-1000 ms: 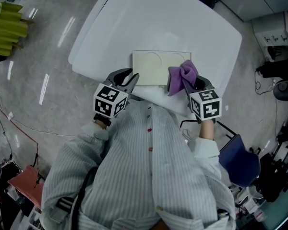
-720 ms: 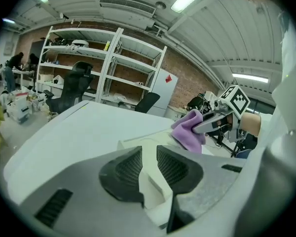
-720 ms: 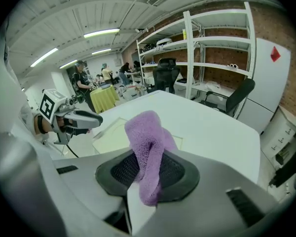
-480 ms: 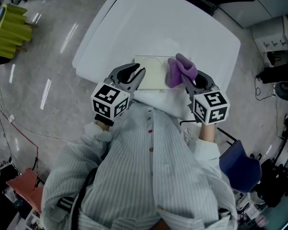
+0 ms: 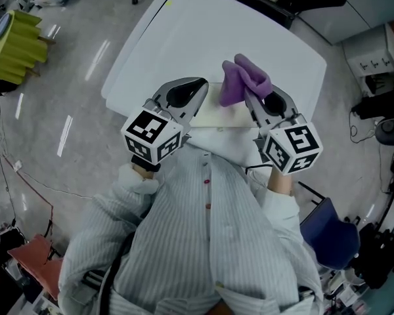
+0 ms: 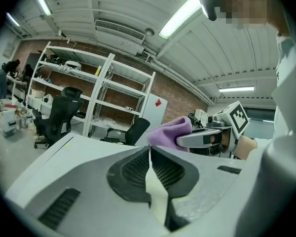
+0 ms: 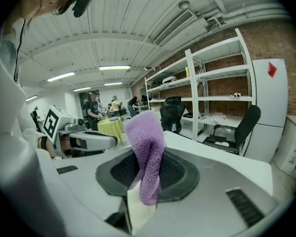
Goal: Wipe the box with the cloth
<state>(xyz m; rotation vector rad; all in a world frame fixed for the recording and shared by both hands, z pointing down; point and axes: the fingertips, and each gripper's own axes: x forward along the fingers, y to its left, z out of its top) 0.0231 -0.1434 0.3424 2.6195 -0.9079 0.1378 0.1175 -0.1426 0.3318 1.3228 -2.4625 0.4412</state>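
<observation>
Cloth point(image 5: 245, 79) pinched in right gripper point(image 5: 252, 98) fingers, held above box point(image 5: 231, 114); left gripper point(image 5: 197, 89) fingers closed, empty.

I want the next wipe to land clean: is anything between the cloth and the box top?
Nothing visible. The purple cloth, pinched in the right gripper, is held over the box, whose visible top is bare. The left gripper, fingers together, overlaps the box's left end in the head view.

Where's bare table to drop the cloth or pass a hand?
Bare: the far half of the table beyond the box, and the strip from the box to the left edge. Crowded: the near edge, with the left gripper, the right gripper holding the cloth, and the box.
</observation>
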